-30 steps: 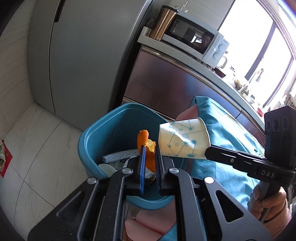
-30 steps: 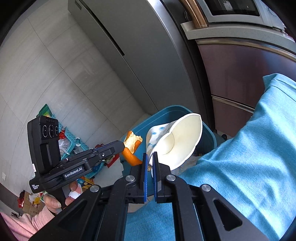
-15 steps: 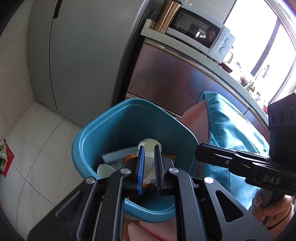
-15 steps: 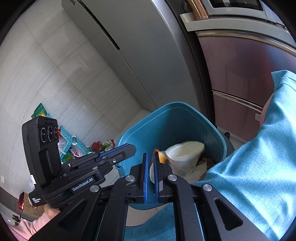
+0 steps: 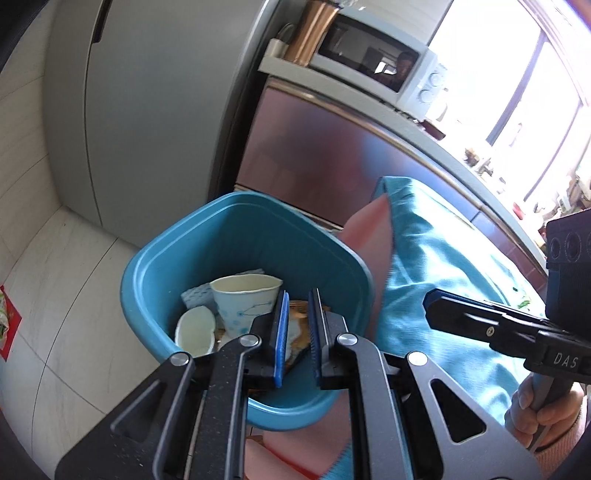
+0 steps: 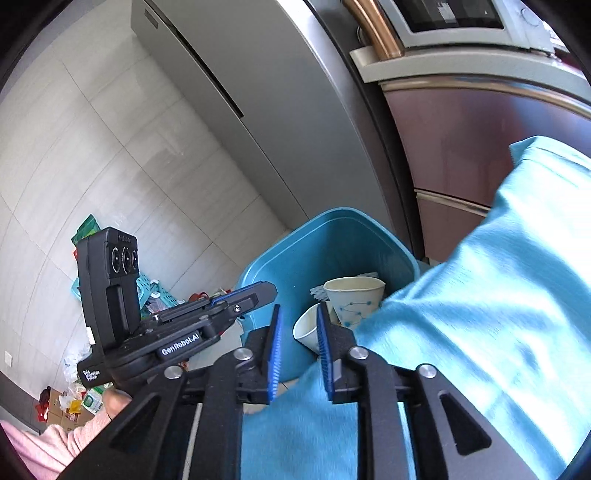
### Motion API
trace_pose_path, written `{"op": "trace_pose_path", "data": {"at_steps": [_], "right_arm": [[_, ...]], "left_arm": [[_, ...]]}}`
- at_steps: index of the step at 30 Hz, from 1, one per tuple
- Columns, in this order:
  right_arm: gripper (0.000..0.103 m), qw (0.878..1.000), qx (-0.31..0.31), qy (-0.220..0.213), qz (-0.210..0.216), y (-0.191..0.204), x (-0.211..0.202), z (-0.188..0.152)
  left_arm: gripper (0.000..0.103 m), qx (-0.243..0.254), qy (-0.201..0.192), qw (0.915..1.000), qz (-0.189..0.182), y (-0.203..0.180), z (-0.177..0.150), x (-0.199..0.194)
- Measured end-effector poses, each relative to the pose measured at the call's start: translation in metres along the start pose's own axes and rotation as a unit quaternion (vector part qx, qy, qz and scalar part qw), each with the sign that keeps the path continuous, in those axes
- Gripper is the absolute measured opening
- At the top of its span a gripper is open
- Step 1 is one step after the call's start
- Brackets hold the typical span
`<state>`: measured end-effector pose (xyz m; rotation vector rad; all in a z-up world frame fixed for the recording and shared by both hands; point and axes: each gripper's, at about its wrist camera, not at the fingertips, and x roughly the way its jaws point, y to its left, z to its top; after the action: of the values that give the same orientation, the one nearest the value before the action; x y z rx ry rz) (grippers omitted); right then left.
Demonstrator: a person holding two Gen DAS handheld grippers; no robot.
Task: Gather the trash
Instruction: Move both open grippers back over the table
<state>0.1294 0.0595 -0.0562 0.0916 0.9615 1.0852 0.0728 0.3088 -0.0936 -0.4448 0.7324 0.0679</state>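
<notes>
The left gripper hangs over the near rim of the blue bin, its blue-padded jaws parted with nothing between them. The right gripper is likewise open and empty, held above the bin's edge next to a turquoise cloth that drapes over the surface beside the bin. Inside the bin a paper cup with a pale blue dotted pattern stands nearly upright, mouth up, leaning a little toward the back wall. Just left of it lies a second white cup, on its side, and behind both rests a light ribbed sheet. An orange scrap shows low in the bin between the left gripper's pads, though what else lies under it cannot be made out. From the right wrist view the same cup sits against the bin's far side, partly hidden by the cloth. The bin stands on the pale tiled floor in front of a grey fridge and a brown cabinet front. A microwave and a copper flask sit on the counter above. Clutter of bags and a turquoise basket lies on the floor farther off.
</notes>
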Motion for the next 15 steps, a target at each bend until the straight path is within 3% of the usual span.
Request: {"op": "trace_pose_path", "data": {"at_steps": [7,9,15], "right_arm": [[0.026,0.999,-0.004,-0.039,-0.011,-0.007,-0.049,-0.016],[0.033,0.998,0.0,-0.053,-0.017,-0.013,-0.066,-0.021],[0.035,0.994,0.012,-0.087,-0.061,-0.033,-0.122,-0.045]], "left_arm": [[0.02,0.04,-0.016,0.998,-0.045,-0.04,-0.006,-0.022],[0.022,0.056,-0.016,0.9965,-0.06,-0.056,-0.009,-0.025],[0.029,0.1,0.002,0.9889,-0.109,-0.107,-0.025,-0.025]]}}
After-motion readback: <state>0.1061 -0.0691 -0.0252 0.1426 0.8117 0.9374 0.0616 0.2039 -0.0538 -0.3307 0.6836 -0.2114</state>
